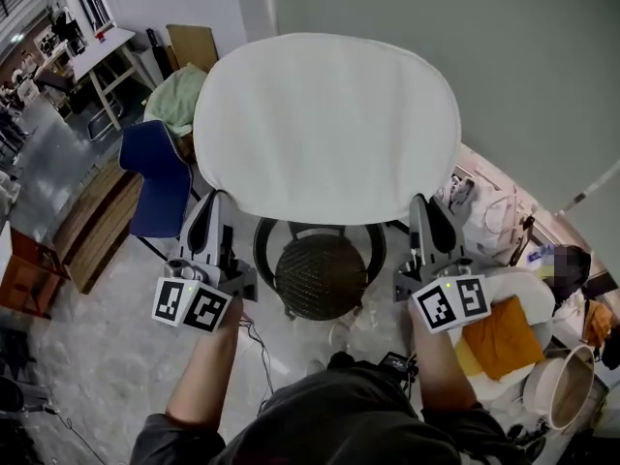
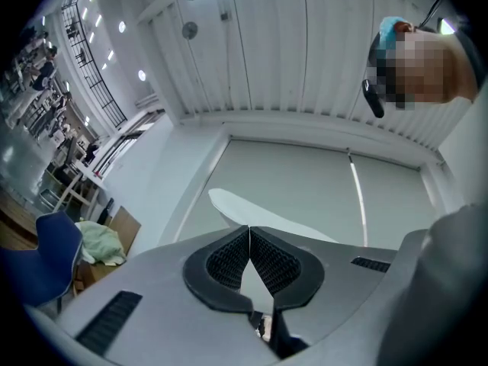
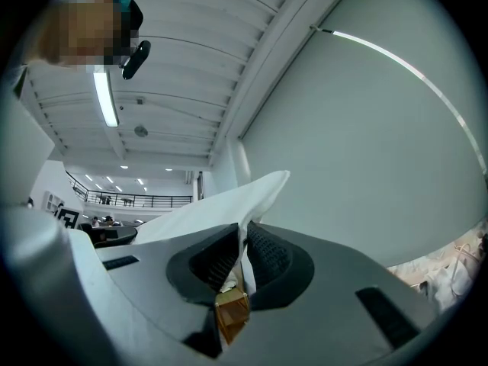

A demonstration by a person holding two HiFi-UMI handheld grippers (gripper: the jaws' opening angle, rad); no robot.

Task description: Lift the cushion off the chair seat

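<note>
item: cushion [image 1: 325, 124], white, rounded, thin.

location: held in the air, spread wide above the chair seat [image 1: 320, 274] and clear of it. the round dark mesh seat is seen bare below the cushion's near edge.

holders: the left claw [image 1: 213, 206] is closed on the near left edge and the right claw [image 1: 426, 209] on the near right edge. two grips set well apart are judged to be what keeps the limp fabric stretched out instead of folded.

head view: the cushion's whole outline, both claws and the gap down to the seat are shown. the pads' contact is not.

left gripper view: the left claw [image 2: 249, 235] is shown with pads met at the tips and a thin white edge of the cushion [image 2: 236, 207] pinched between them.

right gripper view: the right claw [image 3: 244, 239] is shown pressed on a bunched fold of the cushion [image 3: 221, 208], its pads kept slightly apart by the fabric.

status: the lift is judged essentially made.
</note>
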